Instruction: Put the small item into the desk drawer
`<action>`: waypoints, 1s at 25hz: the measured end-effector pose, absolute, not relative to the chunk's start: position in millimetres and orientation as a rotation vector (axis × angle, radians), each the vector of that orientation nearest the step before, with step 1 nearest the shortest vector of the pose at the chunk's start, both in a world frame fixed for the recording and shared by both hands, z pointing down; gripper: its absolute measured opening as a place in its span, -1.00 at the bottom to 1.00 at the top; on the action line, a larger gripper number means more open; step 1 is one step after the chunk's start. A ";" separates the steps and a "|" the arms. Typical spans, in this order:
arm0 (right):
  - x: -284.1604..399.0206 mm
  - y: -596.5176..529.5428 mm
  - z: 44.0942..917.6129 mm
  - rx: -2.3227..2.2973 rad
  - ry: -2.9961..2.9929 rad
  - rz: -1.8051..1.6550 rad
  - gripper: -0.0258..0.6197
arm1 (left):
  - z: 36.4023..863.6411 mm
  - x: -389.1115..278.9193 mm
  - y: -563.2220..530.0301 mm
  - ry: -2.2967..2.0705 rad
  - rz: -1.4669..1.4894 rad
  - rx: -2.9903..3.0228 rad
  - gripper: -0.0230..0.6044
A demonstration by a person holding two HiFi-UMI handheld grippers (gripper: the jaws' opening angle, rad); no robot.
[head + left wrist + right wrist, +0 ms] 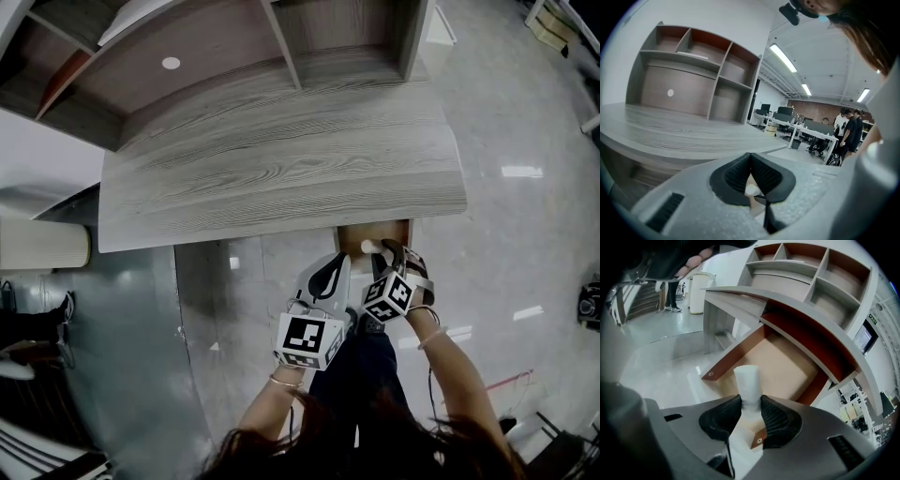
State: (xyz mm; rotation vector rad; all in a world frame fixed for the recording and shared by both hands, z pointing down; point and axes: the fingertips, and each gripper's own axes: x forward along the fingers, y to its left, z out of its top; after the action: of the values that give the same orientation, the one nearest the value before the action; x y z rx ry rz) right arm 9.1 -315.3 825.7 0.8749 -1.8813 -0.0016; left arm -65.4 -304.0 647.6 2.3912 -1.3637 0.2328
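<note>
The small item [747,380], a white cylinder, stands between the pads of my right gripper [751,404], which is shut on it. It hangs over the front of the open desk drawer [780,366], whose tan bottom looks bare. In the head view the drawer [375,232] pokes out under the grey desk top [281,159], with the item [367,247] and my right gripper [380,255] at its front edge. My left gripper [328,272] is just to the left, below the desk edge. In its own view the left gripper [751,161] is shut with nothing held.
A shelf unit [234,47] stands on the back of the desk. A grey panel [122,319] lies to the left on the glossy floor. People stand by office desks [851,131] in the distance. A white bin [701,291] stands beyond the desk's side.
</note>
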 end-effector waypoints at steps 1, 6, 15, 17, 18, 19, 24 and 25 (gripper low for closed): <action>10.0 -315.1 829.6 0.872 -1.875 0.000 -0.56 | 649.1 -64.9 -305.2 -1.364 0.235 2.393 -0.88; 12.6 -315.5 844.5 0.861 -1.841 -0.007 -0.55 | 658.2 -65.2 -312.8 -1.371 0.238 2.391 -0.88; 13.6 -318.1 864.4 0.842 -1.804 -0.010 -0.55 | 678.8 -65.0 -316.1 -1.367 0.249 2.365 -0.88; 14.3 -319.6 867.5 0.844 -1.798 -0.005 -0.55 | 682.7 -64.5 -316.5 -1.365 0.252 2.360 -0.88; 14.6 -319.8 868.9 0.843 -1.796 -0.002 -0.55 | 684.3 -63.9 -316.1 -1.364 0.255 2.358 -0.88; 14.3 -319.6 870.3 0.839 -1.797 0.000 -0.55 | 685.9 -63.6 -315.4 -1.363 0.257 2.354 -0.88; 10.2 -322.5 875.2 0.818 -1.802 0.013 -0.55 | 692.4 -65.7 -314.7 -1.365 0.261 2.336 -0.88; 10.2 -323.0 876.1 0.816 -1.802 0.014 -0.54 | 693.1 -65.6 -314.9 -1.367 0.261 2.333 -0.88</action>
State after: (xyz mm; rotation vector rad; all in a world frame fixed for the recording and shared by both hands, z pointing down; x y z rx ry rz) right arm 10.2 -323.0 876.1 0.8162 -1.8016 0.0144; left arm -65.6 -314.9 693.1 2.3331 -1.3665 0.2605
